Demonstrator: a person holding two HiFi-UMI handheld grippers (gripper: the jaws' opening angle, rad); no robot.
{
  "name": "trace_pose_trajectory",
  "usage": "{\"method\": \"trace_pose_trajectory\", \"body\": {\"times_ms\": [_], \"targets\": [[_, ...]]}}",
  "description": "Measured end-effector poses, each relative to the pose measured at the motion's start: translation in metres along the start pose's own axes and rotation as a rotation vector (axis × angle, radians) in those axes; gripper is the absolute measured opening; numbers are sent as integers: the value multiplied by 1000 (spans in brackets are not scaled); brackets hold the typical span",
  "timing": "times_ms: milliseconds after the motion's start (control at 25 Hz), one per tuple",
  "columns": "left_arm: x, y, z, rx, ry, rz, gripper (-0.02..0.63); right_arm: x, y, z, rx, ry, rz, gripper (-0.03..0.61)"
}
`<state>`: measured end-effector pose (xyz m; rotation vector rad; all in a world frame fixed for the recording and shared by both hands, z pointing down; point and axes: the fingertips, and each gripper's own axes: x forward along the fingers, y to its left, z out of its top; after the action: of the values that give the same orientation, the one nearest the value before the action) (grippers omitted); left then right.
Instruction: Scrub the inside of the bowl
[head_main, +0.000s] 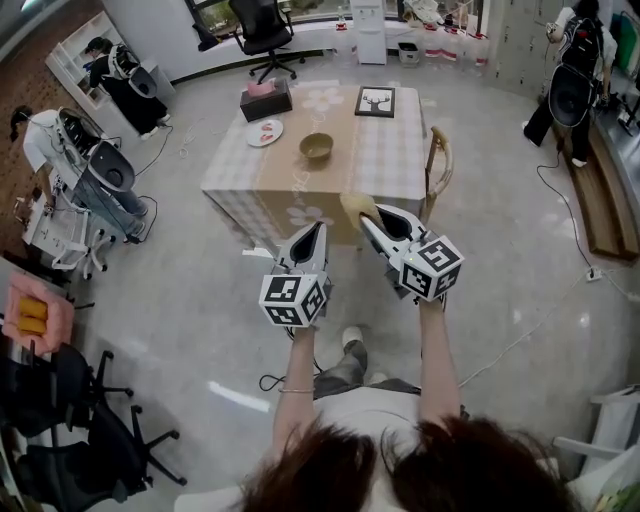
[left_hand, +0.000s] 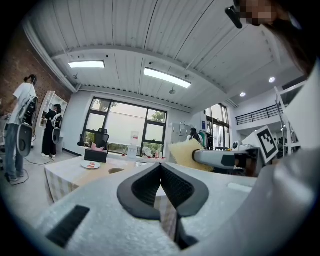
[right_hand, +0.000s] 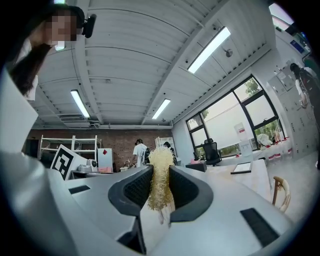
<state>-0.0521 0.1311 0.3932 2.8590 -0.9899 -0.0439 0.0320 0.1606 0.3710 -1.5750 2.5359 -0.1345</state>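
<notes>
A tan bowl (head_main: 316, 147) stands on the checked table (head_main: 390, 160), far ahead of both grippers; it shows small in the left gripper view as the bowl (left_hand: 116, 170). My right gripper (head_main: 367, 215) is shut on a yellow scrubbing sponge (head_main: 356, 206), whose fibrous edge sticks up between the jaws as the sponge (right_hand: 160, 180). My left gripper (head_main: 315, 229) is shut with nothing between its jaws, which meet at the tip of the gripper (left_hand: 160, 165). Both are held in the air short of the table's near edge. The sponge (left_hand: 185, 154) also shows in the left gripper view.
On the table lie a white plate (head_main: 265, 132), a dark tissue box (head_main: 265, 101) and a framed picture (head_main: 375, 101). A wooden chair (head_main: 437, 168) stands at the table's right side. Office chairs, equipment and people stand around the room's edges.
</notes>
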Motion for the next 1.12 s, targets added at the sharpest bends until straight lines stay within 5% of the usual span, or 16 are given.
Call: {"method": "trace_pose_trajectory", "body": {"times_ms": [1120], "targets": [[114, 109, 13, -46, -10, -18, 11, 127, -86, -3, -19, 51, -30, 91]]}}
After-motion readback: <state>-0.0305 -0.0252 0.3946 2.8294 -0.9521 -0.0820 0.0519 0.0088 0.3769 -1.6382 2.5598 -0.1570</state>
